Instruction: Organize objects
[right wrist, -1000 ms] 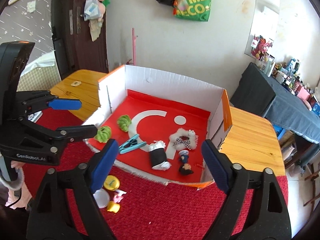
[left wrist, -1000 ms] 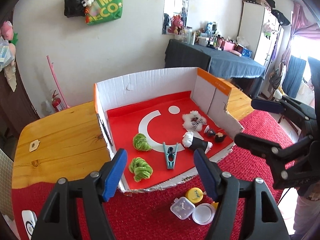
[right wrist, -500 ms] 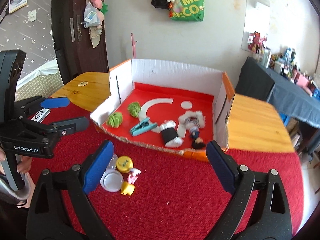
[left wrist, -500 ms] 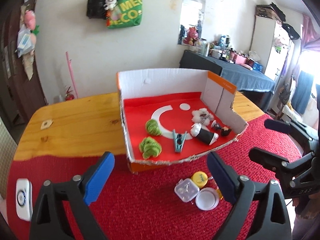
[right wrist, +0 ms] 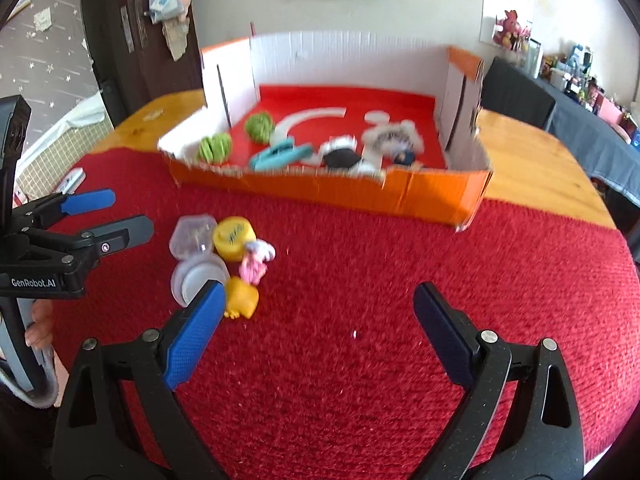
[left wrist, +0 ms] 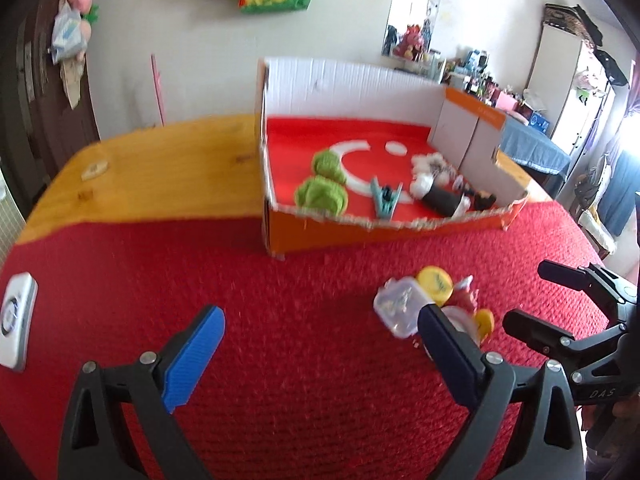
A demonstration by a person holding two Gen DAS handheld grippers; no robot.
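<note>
1. The left gripper (left wrist: 320, 336) hangs over the red mat (left wrist: 280, 360), jaws wide apart, holding nothing.
2. The right gripper (right wrist: 316, 312) is also spread wide and holds nothing.
3. A small heap lies on the mat near the cardboard box (right wrist: 360, 196): clear container (right wrist: 192, 236), yellow cap (right wrist: 234, 238), white lid (right wrist: 196, 284), pink toy (right wrist: 254, 266), yellow toy (right wrist: 242, 300).
4. The heap touches the right gripper's left finger (right wrist: 196, 332) in its view, and lies behind the left gripper's right finger (left wrist: 448, 352).

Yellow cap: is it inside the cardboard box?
No, the yellow cap lies on the red cloth outside the cardboard box.
</note>
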